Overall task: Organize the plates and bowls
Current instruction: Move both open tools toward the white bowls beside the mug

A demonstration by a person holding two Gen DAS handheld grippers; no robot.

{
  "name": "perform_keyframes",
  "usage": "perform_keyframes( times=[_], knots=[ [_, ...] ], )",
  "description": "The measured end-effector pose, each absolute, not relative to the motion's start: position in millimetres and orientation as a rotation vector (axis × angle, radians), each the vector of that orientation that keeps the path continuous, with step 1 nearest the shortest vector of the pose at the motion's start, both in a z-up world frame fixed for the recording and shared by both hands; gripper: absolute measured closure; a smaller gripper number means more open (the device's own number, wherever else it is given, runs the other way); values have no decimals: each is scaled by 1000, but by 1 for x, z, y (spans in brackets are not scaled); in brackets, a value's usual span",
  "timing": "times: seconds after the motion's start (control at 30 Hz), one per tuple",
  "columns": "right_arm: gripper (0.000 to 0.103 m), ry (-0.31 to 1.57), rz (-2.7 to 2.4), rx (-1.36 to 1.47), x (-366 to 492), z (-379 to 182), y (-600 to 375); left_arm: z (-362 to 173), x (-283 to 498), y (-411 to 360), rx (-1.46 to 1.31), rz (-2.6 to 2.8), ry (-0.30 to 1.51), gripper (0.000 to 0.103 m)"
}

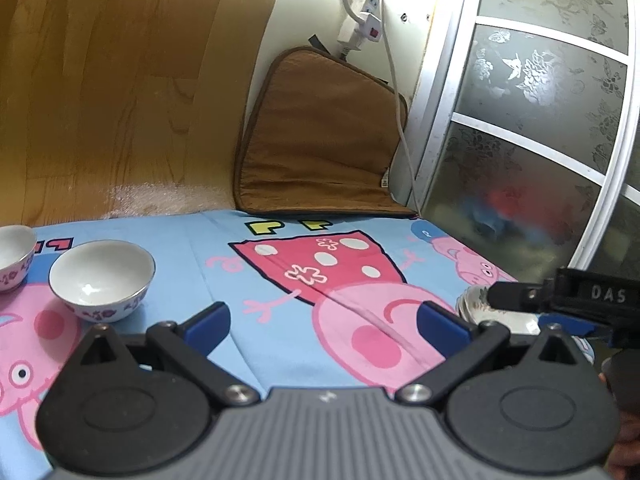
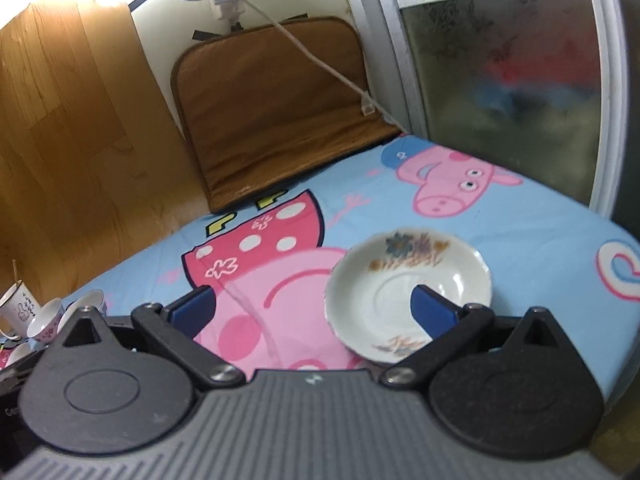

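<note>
In the left wrist view, a white bowl [image 1: 102, 279] with purple flowers stands on the blue cartoon cloth [image 1: 224, 248], left of my open, empty left gripper [image 1: 326, 322]. A second bowl [image 1: 14, 256] is cut off at the left edge. My right gripper's finger [image 1: 520, 298] reaches in from the right over a white plate [image 1: 476, 304]. In the right wrist view, my right gripper [image 2: 314, 310] is open, with its right finger over the flowered white plate [image 2: 404, 284], which lies flat on the cloth. Several small bowls [image 2: 86, 306] stand far left.
A brown cushion [image 2: 276, 108] leans against the wall at the back, with a white cable [image 2: 320, 60] and a power strip [image 1: 370, 4] above it. A frosted glass door [image 2: 500, 80] stands at the right. A wooden panel [image 1: 120, 80] is at the left. A paper cup [image 2: 18, 308] stands by the bowls.
</note>
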State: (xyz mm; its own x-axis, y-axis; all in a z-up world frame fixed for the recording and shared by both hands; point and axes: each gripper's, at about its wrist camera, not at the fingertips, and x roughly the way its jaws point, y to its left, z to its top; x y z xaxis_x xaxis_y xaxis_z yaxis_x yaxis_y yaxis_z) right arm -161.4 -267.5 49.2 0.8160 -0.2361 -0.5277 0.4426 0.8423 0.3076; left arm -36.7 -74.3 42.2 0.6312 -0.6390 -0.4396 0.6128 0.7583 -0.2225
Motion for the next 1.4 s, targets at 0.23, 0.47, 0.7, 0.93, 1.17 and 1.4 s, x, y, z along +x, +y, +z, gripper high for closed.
perform_keyframes(
  times=[0.23, 0.47, 0.7, 0.93, 1.17, 1.4],
  knots=[
    [0, 456, -338, 379, -159, 48, -255, 41, -34, -76, -49, -728, 536, 0],
    [0, 464, -310, 357, -152, 45, -248, 41, -32, -73, -60, -731, 539, 0],
    [5, 451, -303, 339, -153, 45, -245, 41, -32, -72, -63, -726, 536, 0],
    [31, 434, -317, 348, -156, 46, -246, 42, -27, -66, -89, -687, 536, 0],
    [42, 432, -278, 315, -155, 46, -235, 42, -26, -65, -89, -690, 538, 1],
    [45, 411, -236, 284, -156, 51, -226, 49, -30, -53, -79, -655, 515, 2]
  ],
)
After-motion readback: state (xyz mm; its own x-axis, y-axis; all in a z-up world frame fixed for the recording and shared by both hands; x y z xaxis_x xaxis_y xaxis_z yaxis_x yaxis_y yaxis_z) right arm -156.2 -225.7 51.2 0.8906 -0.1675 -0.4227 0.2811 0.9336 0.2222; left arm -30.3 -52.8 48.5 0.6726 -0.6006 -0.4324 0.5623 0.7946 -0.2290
